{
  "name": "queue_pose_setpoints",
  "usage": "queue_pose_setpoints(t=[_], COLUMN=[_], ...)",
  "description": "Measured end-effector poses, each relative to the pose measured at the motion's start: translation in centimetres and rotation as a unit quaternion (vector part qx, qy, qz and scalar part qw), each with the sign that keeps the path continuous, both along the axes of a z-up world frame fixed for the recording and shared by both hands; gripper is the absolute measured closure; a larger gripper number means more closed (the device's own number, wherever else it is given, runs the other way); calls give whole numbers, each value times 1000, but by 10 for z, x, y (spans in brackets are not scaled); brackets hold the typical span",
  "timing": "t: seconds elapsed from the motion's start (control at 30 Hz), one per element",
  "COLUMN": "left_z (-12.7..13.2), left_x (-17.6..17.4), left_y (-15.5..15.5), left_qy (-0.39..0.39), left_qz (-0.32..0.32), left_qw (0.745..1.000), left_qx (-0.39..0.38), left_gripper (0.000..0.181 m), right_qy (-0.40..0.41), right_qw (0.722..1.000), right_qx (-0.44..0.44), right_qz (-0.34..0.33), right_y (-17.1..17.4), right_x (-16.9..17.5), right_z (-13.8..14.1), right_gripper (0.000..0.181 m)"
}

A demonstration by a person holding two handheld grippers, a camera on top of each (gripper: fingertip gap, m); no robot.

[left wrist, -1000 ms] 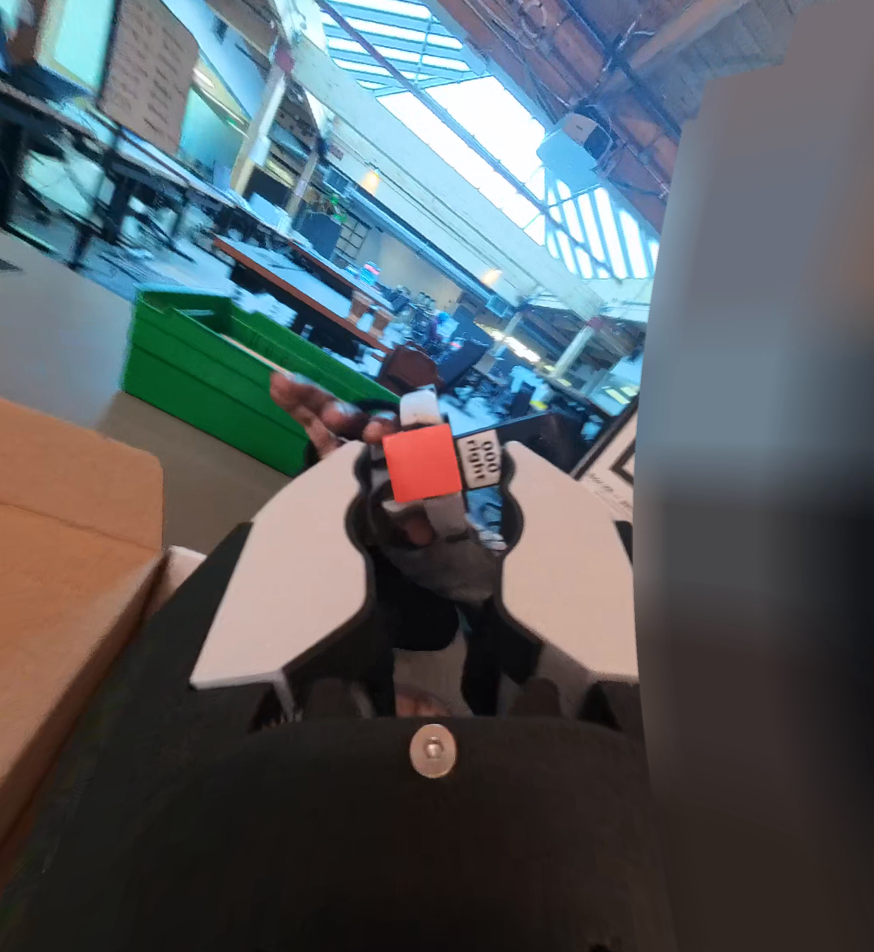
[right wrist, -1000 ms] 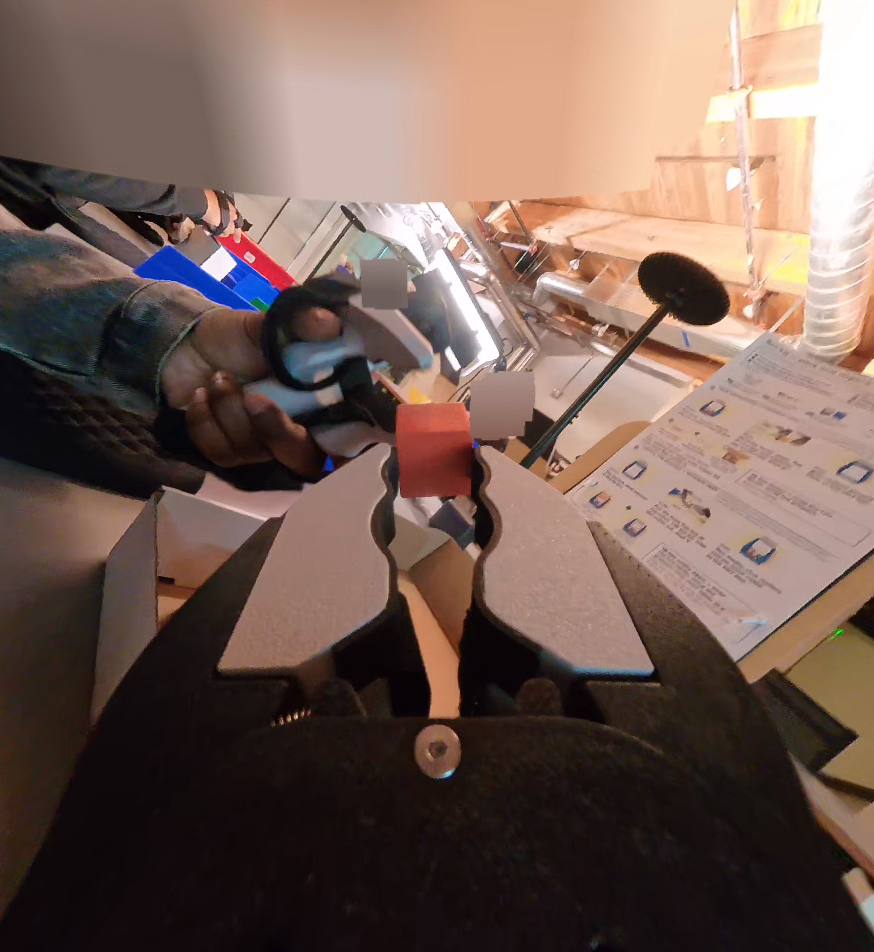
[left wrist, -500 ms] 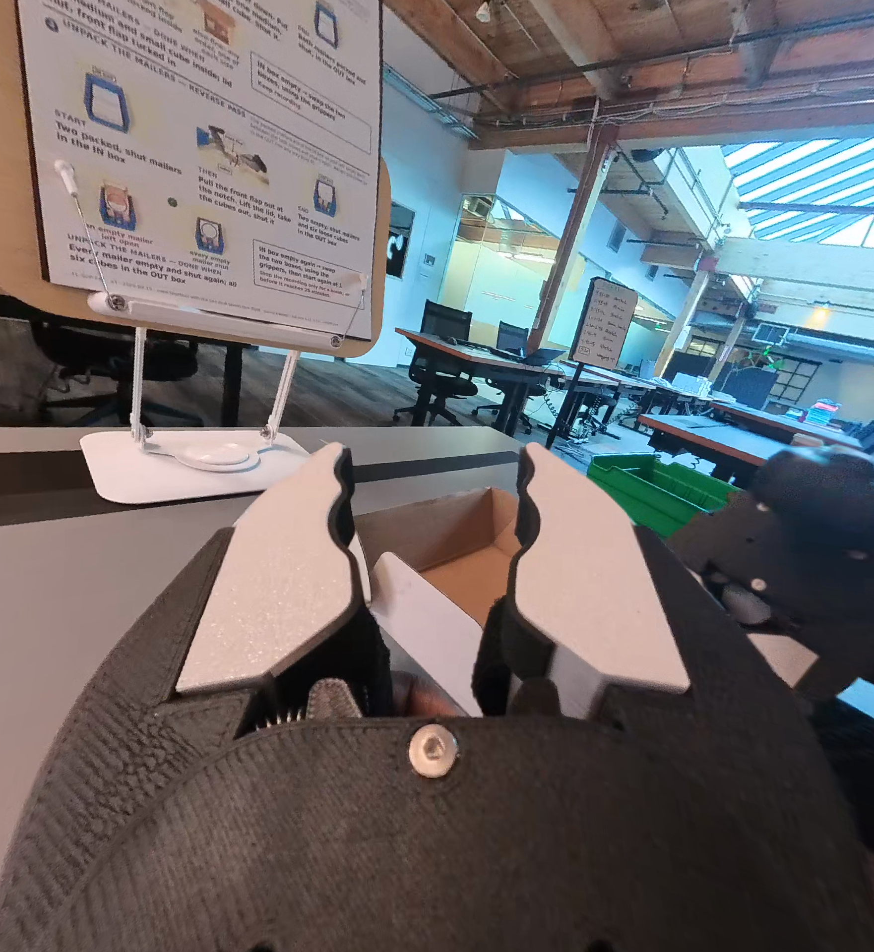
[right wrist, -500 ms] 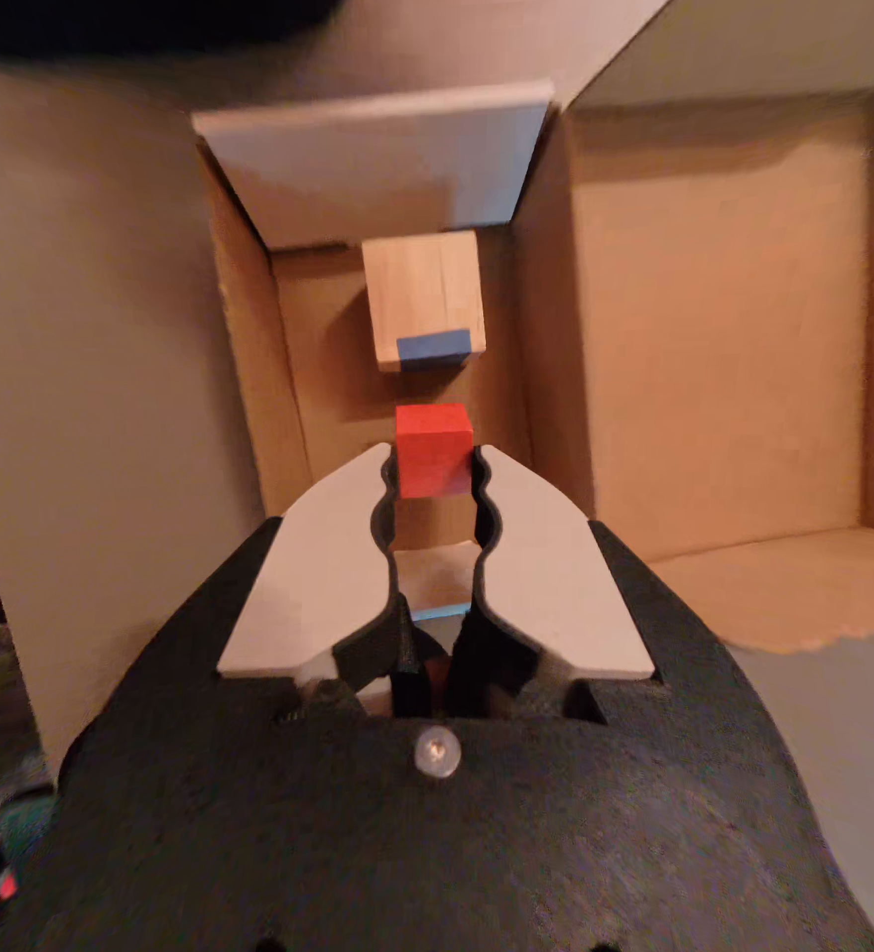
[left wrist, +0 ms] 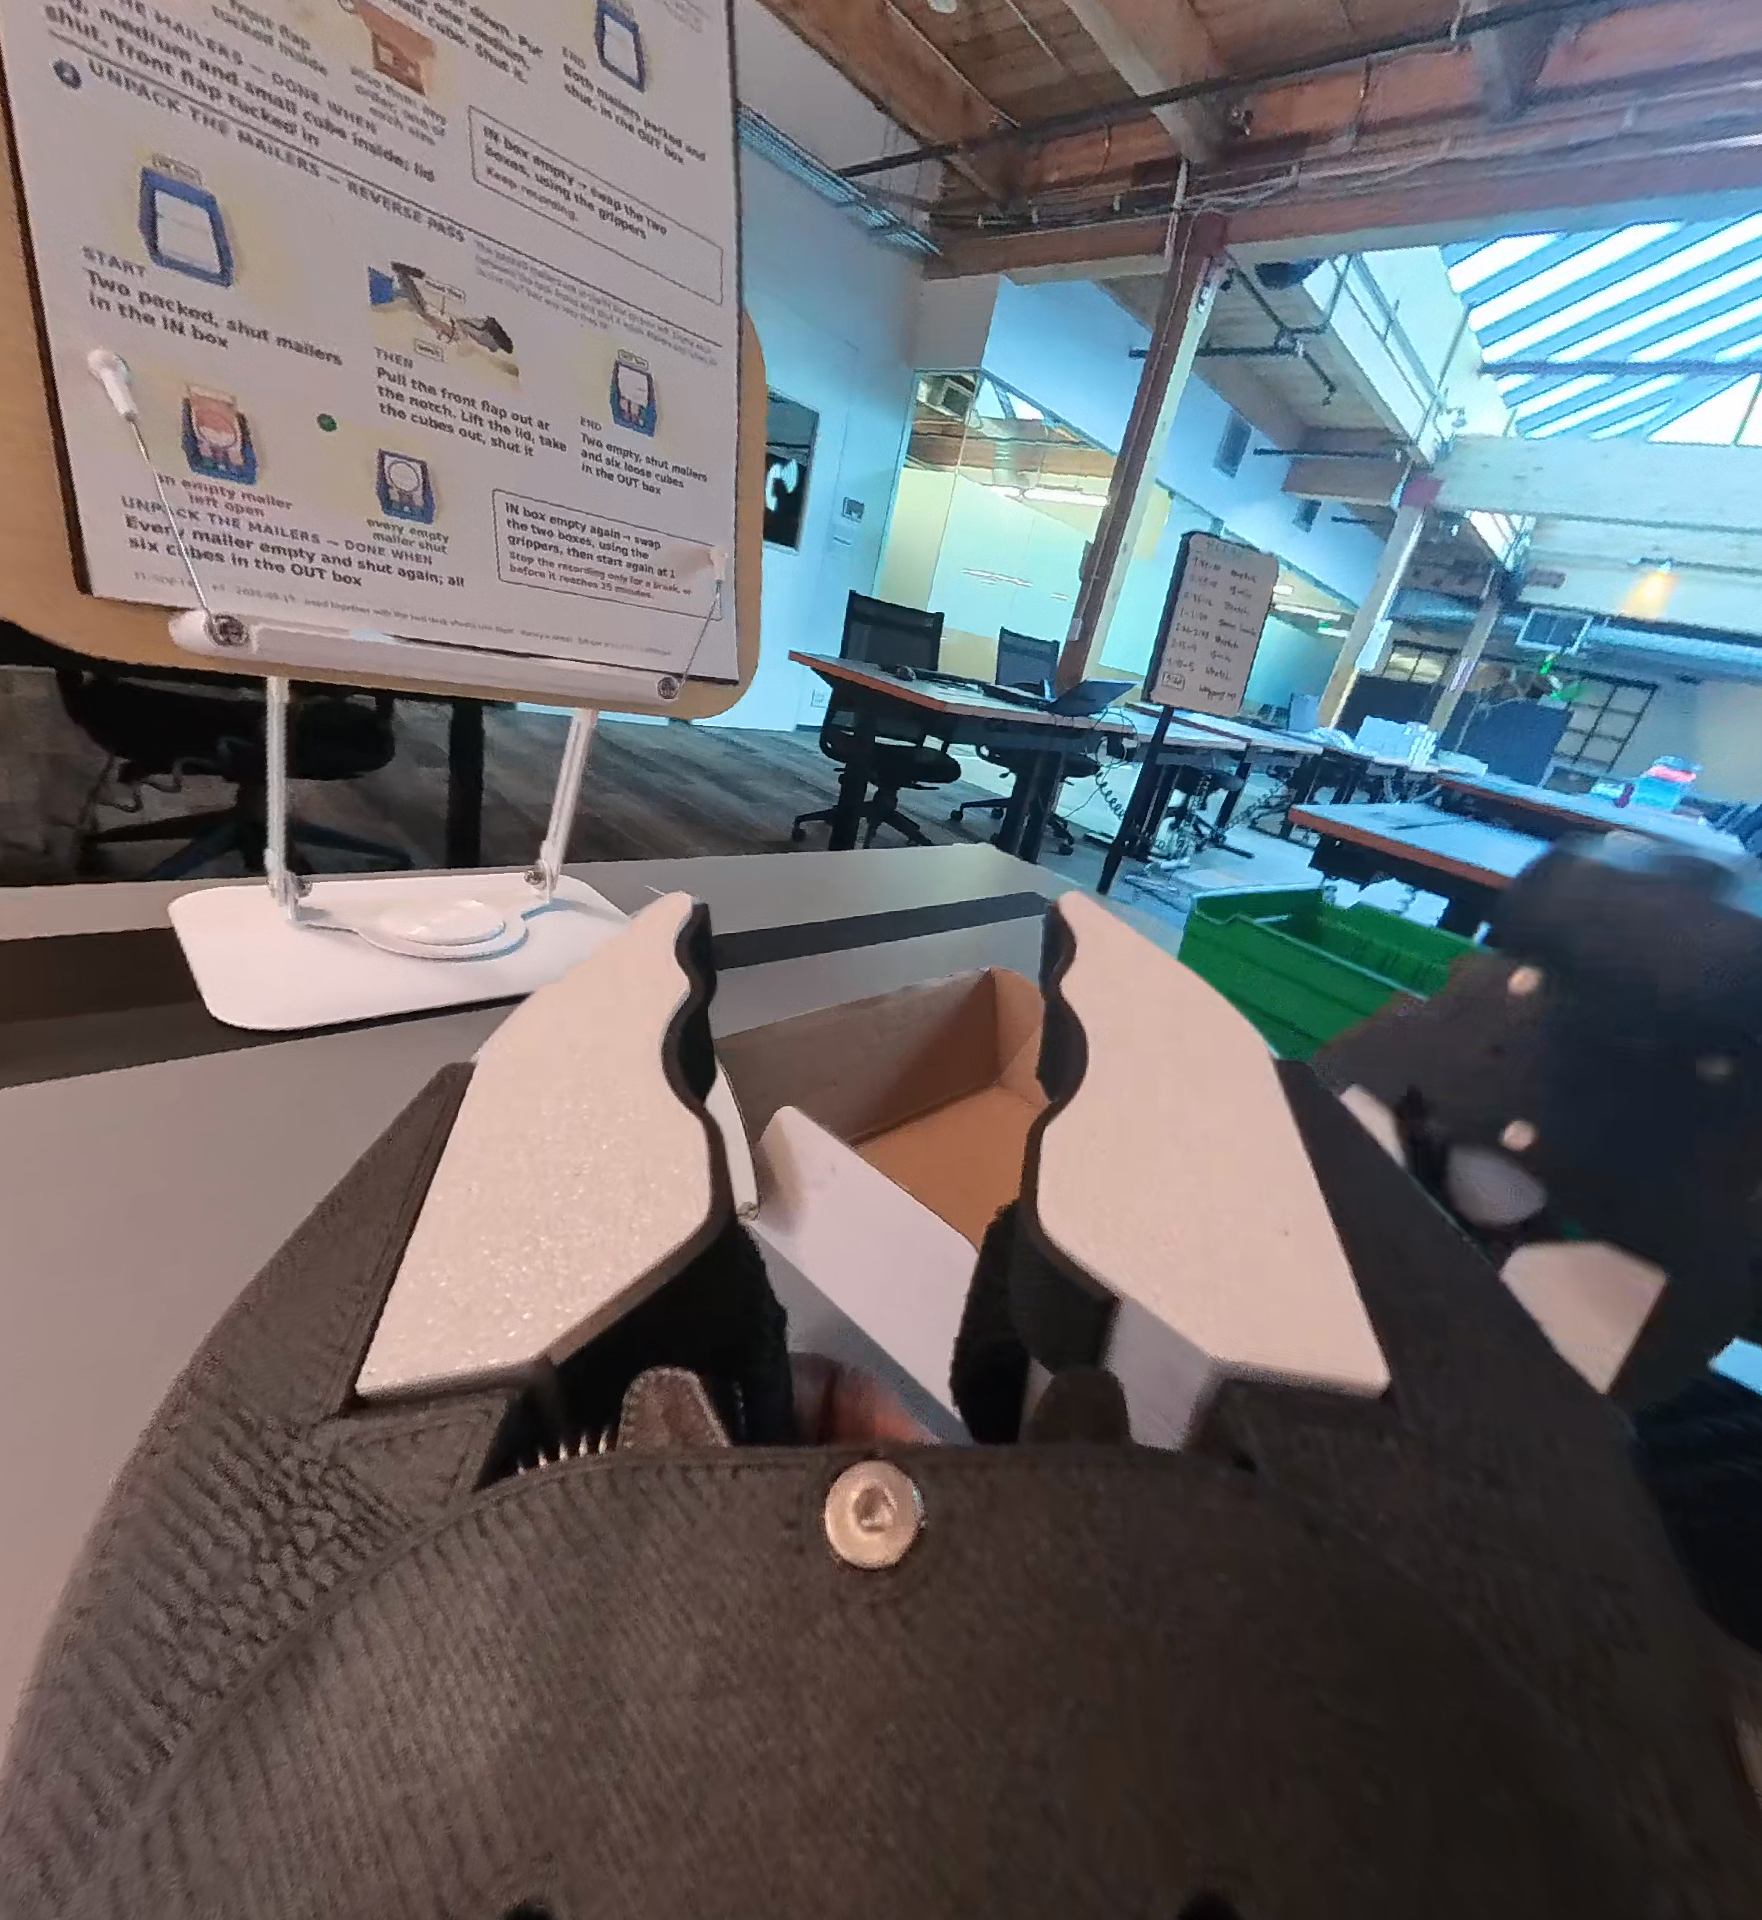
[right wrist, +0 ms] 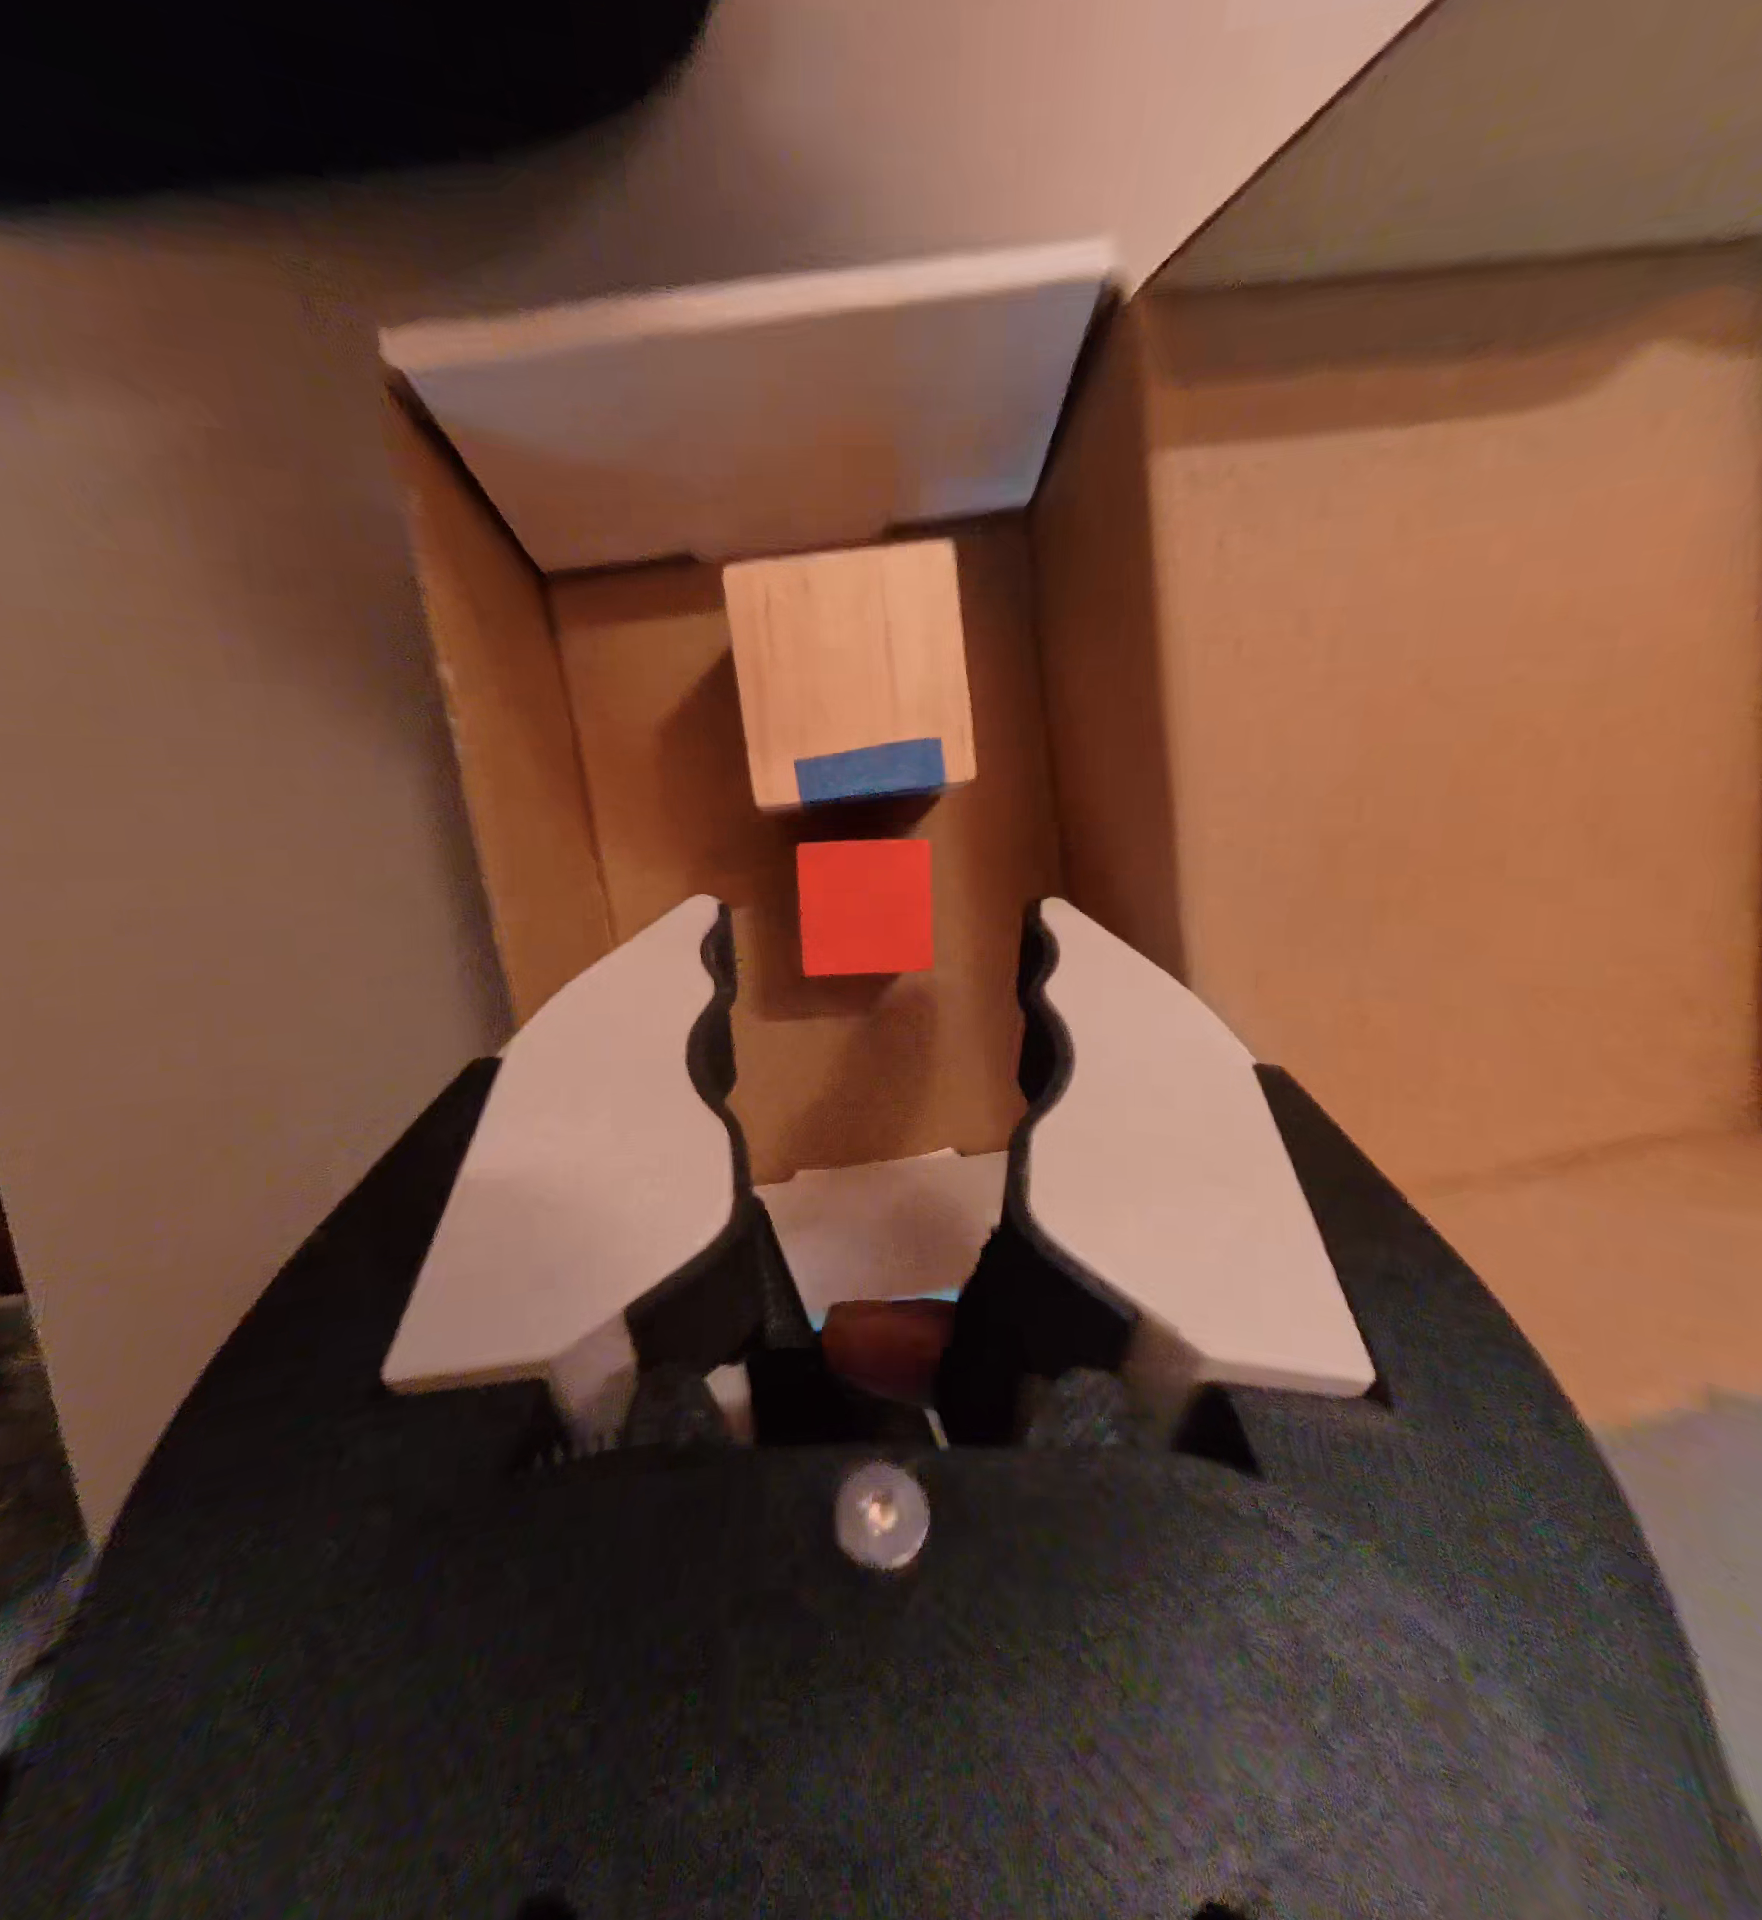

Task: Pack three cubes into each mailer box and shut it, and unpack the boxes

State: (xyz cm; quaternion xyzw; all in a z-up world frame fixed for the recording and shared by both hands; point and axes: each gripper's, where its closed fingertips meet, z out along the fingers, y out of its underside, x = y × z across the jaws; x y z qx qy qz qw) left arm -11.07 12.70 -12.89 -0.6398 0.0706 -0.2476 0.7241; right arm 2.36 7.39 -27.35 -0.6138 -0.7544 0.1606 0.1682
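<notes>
In the right wrist view I look down into an open mailer box [right wrist: 482,665]. A small red cube [right wrist: 863,906] lies on its cardboard floor. A larger wooden cube [right wrist: 846,665] with a blue tape strip lies just beyond it. My right gripper [right wrist: 874,920] is open and empty above the red cube, apart from it. In the left wrist view my left gripper [left wrist: 872,925] is open, with a white flap [left wrist: 856,1236] of the mailer box [left wrist: 918,1049] standing between its fingers. The right gripper [left wrist: 1635,1091] shows blurred at the right, over the box.
An instruction sheet on a white stand [left wrist: 389,925] stands at the back left of the grey table [left wrist: 129,1195]. A green bin [left wrist: 1303,966] sits behind the box at the right. The box's raised lid [right wrist: 1428,675] stands to the right of the cubes. My right fingertips sit around 20 centimetres from my left ones. Measured from the fingertips, the larger wooden cube [right wrist: 846,665] is 4 centimetres or so from the right gripper and 15 centimetres from the left.
My right gripper has opened and let go of the red cube, which now lies in the box. My left gripper swung round to the box's flap a second ago, then held still.
</notes>
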Motion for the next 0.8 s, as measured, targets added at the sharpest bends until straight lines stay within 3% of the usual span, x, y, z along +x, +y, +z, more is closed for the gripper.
queue_pose_setpoints(t=[0.03, 0.1, 0.17, 0.27, 0.33, 0.47, 0.53, 0.63, 0.7, 0.73, 0.8], left_z=[0, 0, 2, 9, 15, 33, 43, 53, 44, 32, -8], left_x=[2, 7, 12, 22, 30, 34, 24, -21, -75, -108, -179], left_y=[-1, -4, -9, -22, -37, -83, -113, -155, -173, -179, -194], left_qy=[14, 47, 66, 71, 75, 82, 80, 94, 131, 157, 207], left_qz=[0, -1, -6, -32, -63, -101, -108, -56, 32, 87, 205], left_qw=[1000, 999, 998, 997, 995, 990, 989, 992, 991, 982, 938], left_qx=[2, 7, 14, 18, 20, 52, 63, 60, 2, -53, -190], left_gripper=[121, 121, 121, 122, 122, 122, 122, 127, 131, 131, 132], right_qy=[45, 164, 281, 457, 561, 627, 628, 625, 616, 612, 606], right_qw=[999, 986, 956, 879, 816, 764, 759, 761, 768, 771, 775], right_qx=[2, 3, -18, -36, -6, 13, -2, 4, 13, 17, 23], right_qz=[-4, -26, -84, -130, -140, -153, -171, -174, -174, -175, -175], right_y=[1, 7, 18, 29, 36, 43, 48, 50, 51, 51, 51], right_x=[-1, -2, 6, 24, 44, 65, 67, 66, 64, 63, 61], right_z=[10, 36, 59, 84, 99, 128, 127, 123, 120, 118, 116], right_gripper=[126, 121, 113, 90, 92, 97, 94, 94, 94, 94, 94])
